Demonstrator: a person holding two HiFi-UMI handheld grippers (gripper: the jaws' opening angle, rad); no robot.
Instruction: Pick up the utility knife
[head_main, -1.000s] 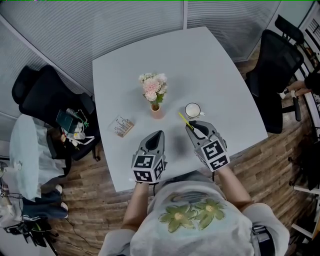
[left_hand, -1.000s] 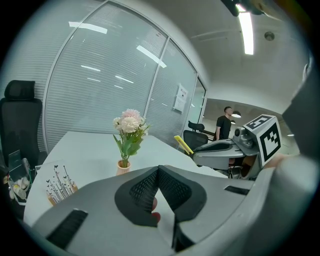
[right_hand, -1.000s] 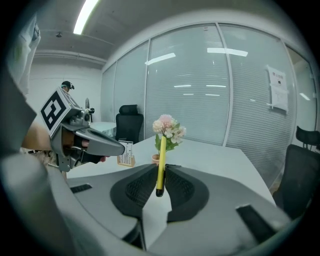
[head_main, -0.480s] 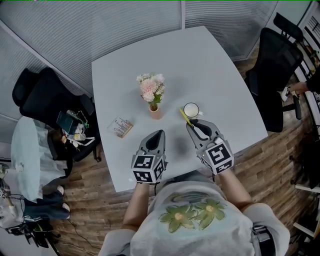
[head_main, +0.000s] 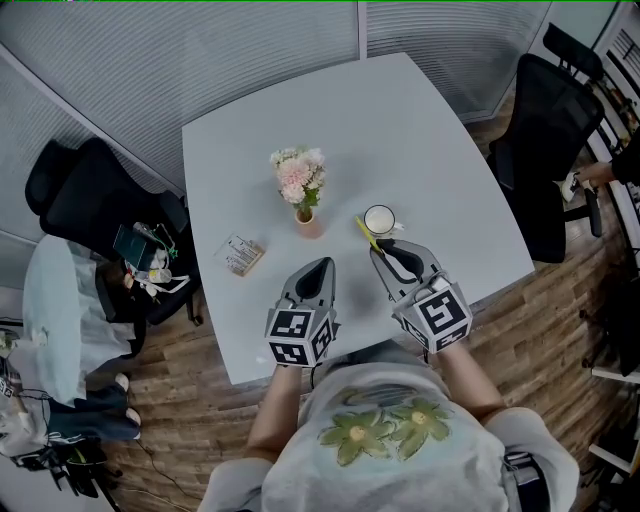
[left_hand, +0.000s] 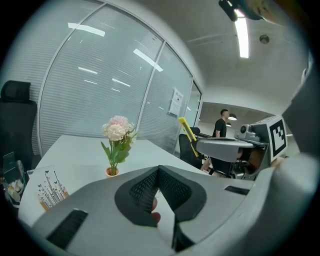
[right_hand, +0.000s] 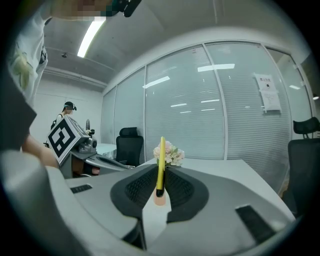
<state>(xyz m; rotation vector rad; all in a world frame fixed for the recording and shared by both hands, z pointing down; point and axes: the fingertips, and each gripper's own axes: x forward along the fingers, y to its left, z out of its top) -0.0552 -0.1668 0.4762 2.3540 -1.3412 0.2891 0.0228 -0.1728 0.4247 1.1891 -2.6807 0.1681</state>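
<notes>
Right gripper (right_hand: 160, 186) was pinching the yellow utility knife (right_hand: 160, 162), which stuck out past its tips over the tabletop (head_main: 430, 130) near the near edge, far end just beside the white cup (head_main: 383, 220). Left gripper (left_hand: 159, 169) was pressed together on nothing. Flower vase (head_main: 303, 190) sat mid-table, card pack (head_main: 241, 254) nearer the left edge

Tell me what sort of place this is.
Most likely an office meeting room. A pale table stands in the middle with black office chairs beside it, and glass partition walls with slatted blinds close it in.
</notes>
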